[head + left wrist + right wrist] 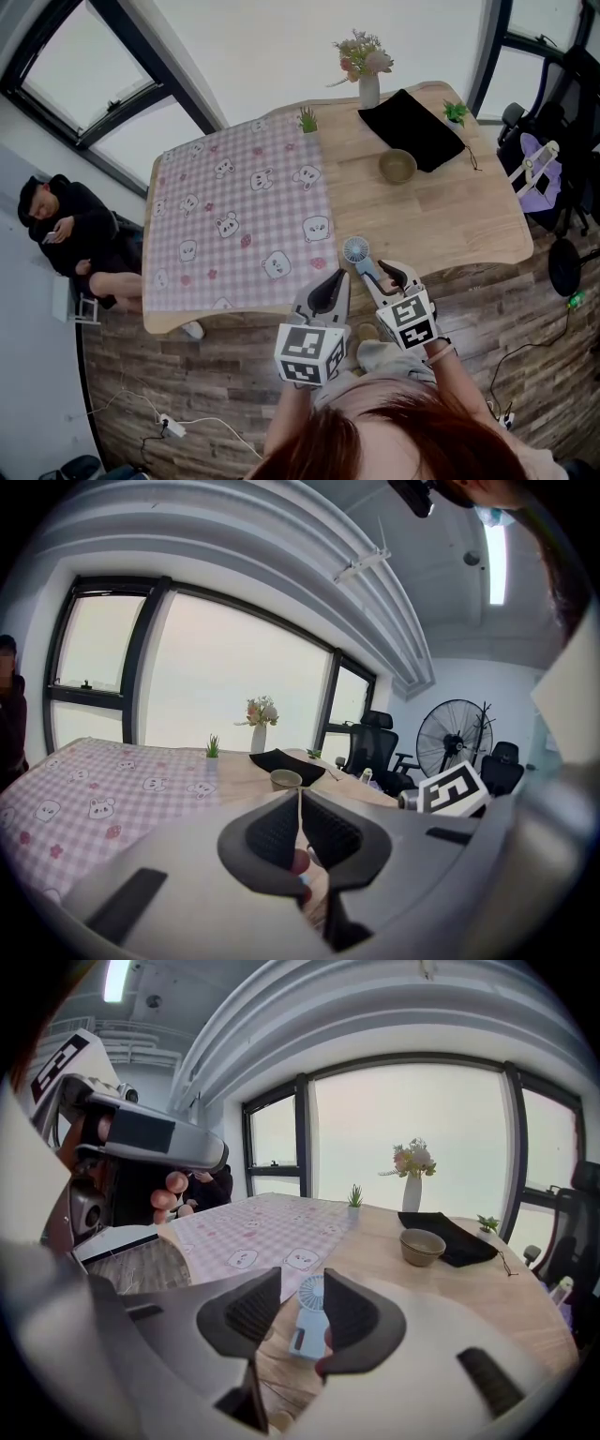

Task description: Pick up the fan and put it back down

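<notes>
A small pale blue hand fan lies on the wooden table near its front edge, just right of the checked cloth. In the right gripper view the fan lies flat between the jaws with its round head pointing away. My right gripper is open: there is a gap on the left side of the fan's handle, and the right pad is close beside it. My left gripper hangs at the table's front edge, left of the fan. It is shut with nothing between its pads.
A pink checked cloth with bears covers the table's left half. A bowl, a black cloth, a flower vase and two small plants stand further back. A person sits on the floor at left. Office chairs stand at right.
</notes>
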A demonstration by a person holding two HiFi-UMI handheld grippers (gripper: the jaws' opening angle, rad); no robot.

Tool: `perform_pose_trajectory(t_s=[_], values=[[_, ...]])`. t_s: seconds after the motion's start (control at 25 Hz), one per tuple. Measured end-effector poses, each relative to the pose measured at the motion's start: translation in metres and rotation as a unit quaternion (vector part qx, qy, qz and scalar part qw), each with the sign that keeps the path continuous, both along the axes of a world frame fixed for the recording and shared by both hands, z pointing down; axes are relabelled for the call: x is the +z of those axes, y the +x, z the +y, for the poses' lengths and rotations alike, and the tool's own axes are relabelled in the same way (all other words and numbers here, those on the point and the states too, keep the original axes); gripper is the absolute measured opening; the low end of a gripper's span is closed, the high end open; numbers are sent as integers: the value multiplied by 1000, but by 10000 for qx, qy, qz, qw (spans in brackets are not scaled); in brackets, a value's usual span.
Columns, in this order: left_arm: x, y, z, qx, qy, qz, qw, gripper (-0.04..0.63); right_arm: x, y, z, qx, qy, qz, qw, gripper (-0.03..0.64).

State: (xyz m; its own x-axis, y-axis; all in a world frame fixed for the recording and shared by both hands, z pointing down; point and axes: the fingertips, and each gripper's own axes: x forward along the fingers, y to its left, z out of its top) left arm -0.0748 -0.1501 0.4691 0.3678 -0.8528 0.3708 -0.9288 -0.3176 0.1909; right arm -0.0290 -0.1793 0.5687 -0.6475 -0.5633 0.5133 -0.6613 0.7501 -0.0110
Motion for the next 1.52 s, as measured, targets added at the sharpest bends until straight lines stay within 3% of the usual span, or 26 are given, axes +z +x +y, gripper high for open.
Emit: perform_pose_trajectory(t_s=[0.84, 1.52], values=[[17, -3, -8, -58, -255, -15, 9997, 14, 72, -7, 0, -138, -564, 393, 9975, 213], [27, -12, -24, -116, -425, -38, 9990, 14, 116, -11, -8, -119, -1042, 672, 9922, 229]])
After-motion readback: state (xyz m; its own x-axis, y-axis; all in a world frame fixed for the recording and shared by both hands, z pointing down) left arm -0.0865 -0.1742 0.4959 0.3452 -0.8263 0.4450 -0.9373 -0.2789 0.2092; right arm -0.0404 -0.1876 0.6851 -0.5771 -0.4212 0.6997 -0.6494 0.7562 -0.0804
